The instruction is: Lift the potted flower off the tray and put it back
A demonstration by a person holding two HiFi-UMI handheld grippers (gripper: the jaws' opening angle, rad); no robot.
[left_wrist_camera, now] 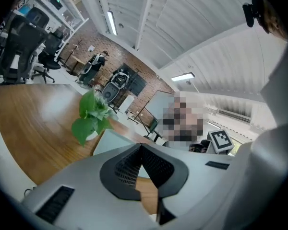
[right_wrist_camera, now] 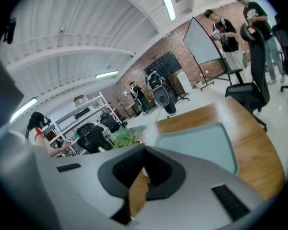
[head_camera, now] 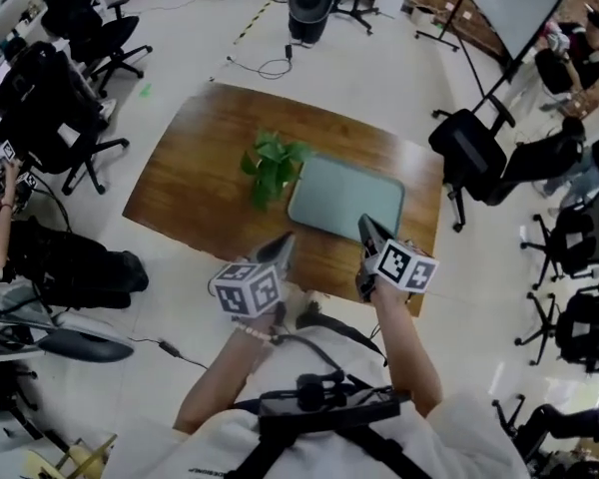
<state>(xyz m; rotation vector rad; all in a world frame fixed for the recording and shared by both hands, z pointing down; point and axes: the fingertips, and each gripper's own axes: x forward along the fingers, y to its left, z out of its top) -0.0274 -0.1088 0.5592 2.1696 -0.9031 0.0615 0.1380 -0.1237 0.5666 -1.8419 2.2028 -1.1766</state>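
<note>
The potted flower [head_camera: 273, 165], a small leafy green plant in a pale pot, stands on the wooden table [head_camera: 185, 193], just off the left edge of the pale green tray [head_camera: 345, 200]. The tray holds nothing. Both grippers hover over the table's near edge, short of the tray. My left gripper [head_camera: 284, 244] is shut and empty; its view shows the plant [left_wrist_camera: 91, 114] and the tray [left_wrist_camera: 110, 139] ahead. My right gripper [head_camera: 367, 228] is also shut with nothing in it, and points over the tray [right_wrist_camera: 197, 143], with the plant [right_wrist_camera: 122, 137] to the left.
Black office chairs ring the table: one at the left [head_camera: 55, 118], one at the right corner [head_camera: 474, 153]. A cable [head_camera: 270, 68] lies on the floor behind the table. A whiteboard on a stand [head_camera: 519, 3] is far right. A seated person [head_camera: 0, 218] is at the left edge.
</note>
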